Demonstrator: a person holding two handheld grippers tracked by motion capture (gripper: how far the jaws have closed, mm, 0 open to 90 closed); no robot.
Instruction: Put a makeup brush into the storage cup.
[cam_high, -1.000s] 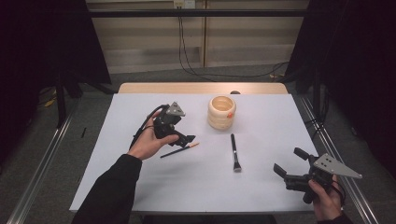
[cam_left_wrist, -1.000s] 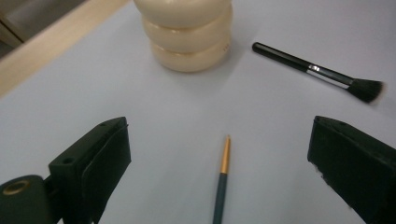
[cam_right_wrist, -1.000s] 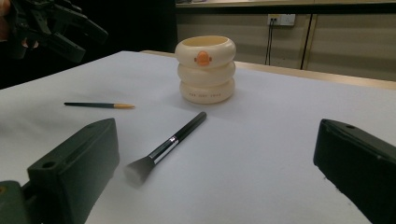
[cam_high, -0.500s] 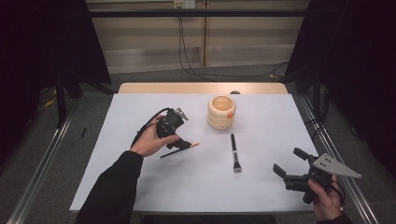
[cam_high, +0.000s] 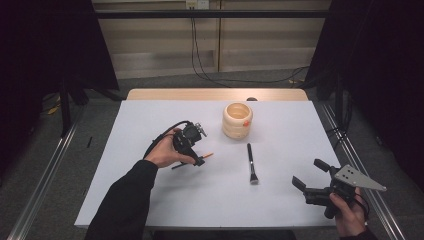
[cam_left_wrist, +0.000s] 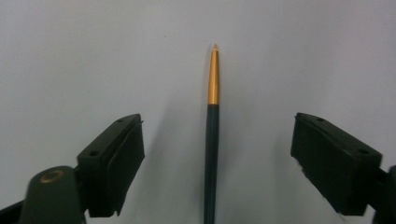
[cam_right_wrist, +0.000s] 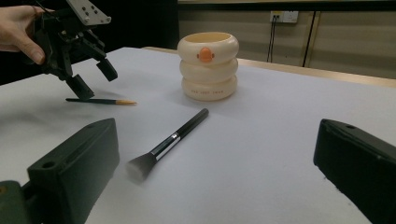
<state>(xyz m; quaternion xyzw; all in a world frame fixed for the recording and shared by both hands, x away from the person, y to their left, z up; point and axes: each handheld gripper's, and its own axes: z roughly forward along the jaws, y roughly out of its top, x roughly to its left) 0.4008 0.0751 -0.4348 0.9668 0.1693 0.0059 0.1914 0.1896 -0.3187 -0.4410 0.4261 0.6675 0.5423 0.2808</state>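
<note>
Left gripper (cam_high: 200, 159): held in the left hand (cam_high: 162, 151), tilted down over the middle-left of the white table (cam_high: 125, 150). Jaws spread wide, nothing clamped. In the left gripper view the two jaws stand either side of a thin pen (cam_left_wrist: 211, 140), dark green barrel with a gold-orange tip, lying flat on the table and centred in the gap, touching neither jaw. In the right gripper view one jaw tip of the left gripper sits just above the dark end of the pen; contact there cannot be told.

Right gripper (cam_high: 310, 180): held in the right hand (cam_high: 347, 212) at the near right corner of the table, grey three-cornered plate on top. Jaws released, wide apart, empty. It points towards the table centre.

Makeup brush (cam_high: 251, 162): black handle, silver collar, pale bristles, lying flat between the two grippers, bristle end towards the person. Well apart from both grippers.

Holder (cam_high: 237, 120): cream, shaped like three stacked rings, open at the top, small orange duck-bill mark on the upper ring. Upright, beyond the brush handle, near the table's far middle. The pen lies to the left of it, orange tip pointing towards the brush.

Black cable trails from the left gripper over the wrist.
</note>
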